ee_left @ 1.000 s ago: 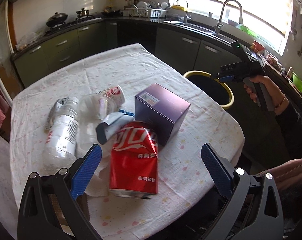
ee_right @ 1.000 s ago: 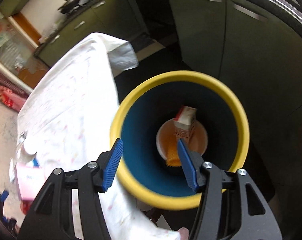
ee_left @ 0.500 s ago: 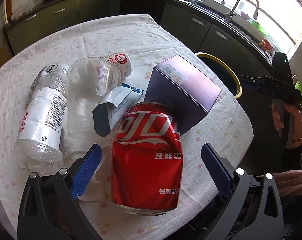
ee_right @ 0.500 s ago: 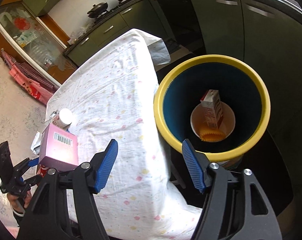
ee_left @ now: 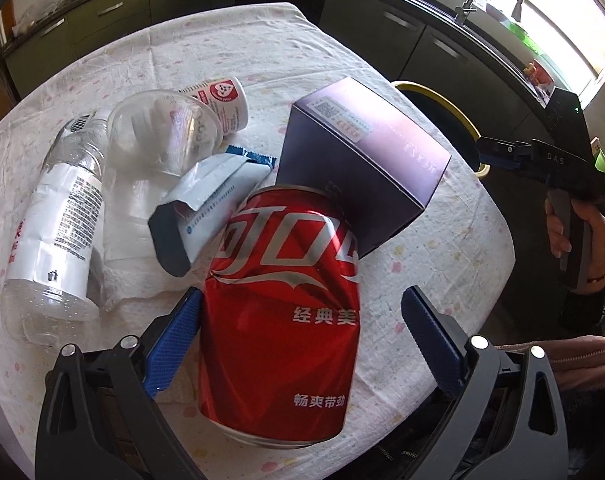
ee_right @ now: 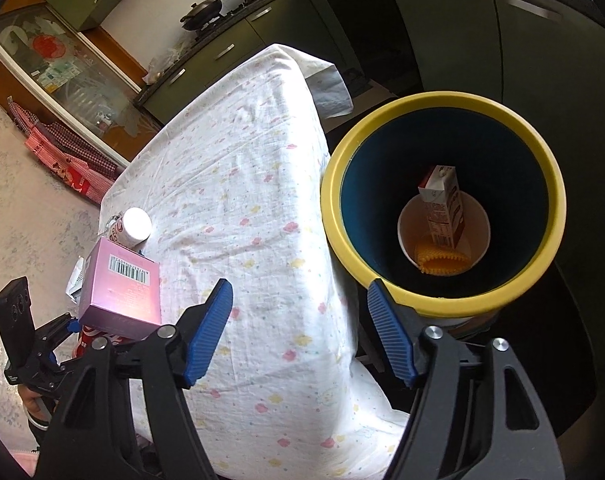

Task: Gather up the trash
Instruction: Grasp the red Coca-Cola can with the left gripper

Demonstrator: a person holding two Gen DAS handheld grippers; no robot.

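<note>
1. Since a second ago the left tongs have dropped in close over the red can, which now fills much of the left wrist view. The right tongs have swung off the mouth of the yellow-rimmed bin toward the desk.
2. The left tongs stand spread, with the can between the blue pads. The left pad looks just beside the can's wall and the right pad is well clear; whether the left one touches is hard to tell through the fisheye.
3. The right tongs are empty and opening, with only the cloth and the bin edge beyond them.
4. The can lies on its side at the near edge of the desk. Its long axis runs from near to far, with one end toward the camera and the far end against the purple box.
5. It is dented, so I judge that the pads should close across its width, around the middle of the body.
6. A silver pouch leans at its far left. Lifting the can straight up would avoid dragging the pouch or nudging the box.
7. A clear cup, a plastic bottle and a small white bottle lie further left.
8. The bin stands off the right side of the desk and already holds a carton in a cup.
</note>
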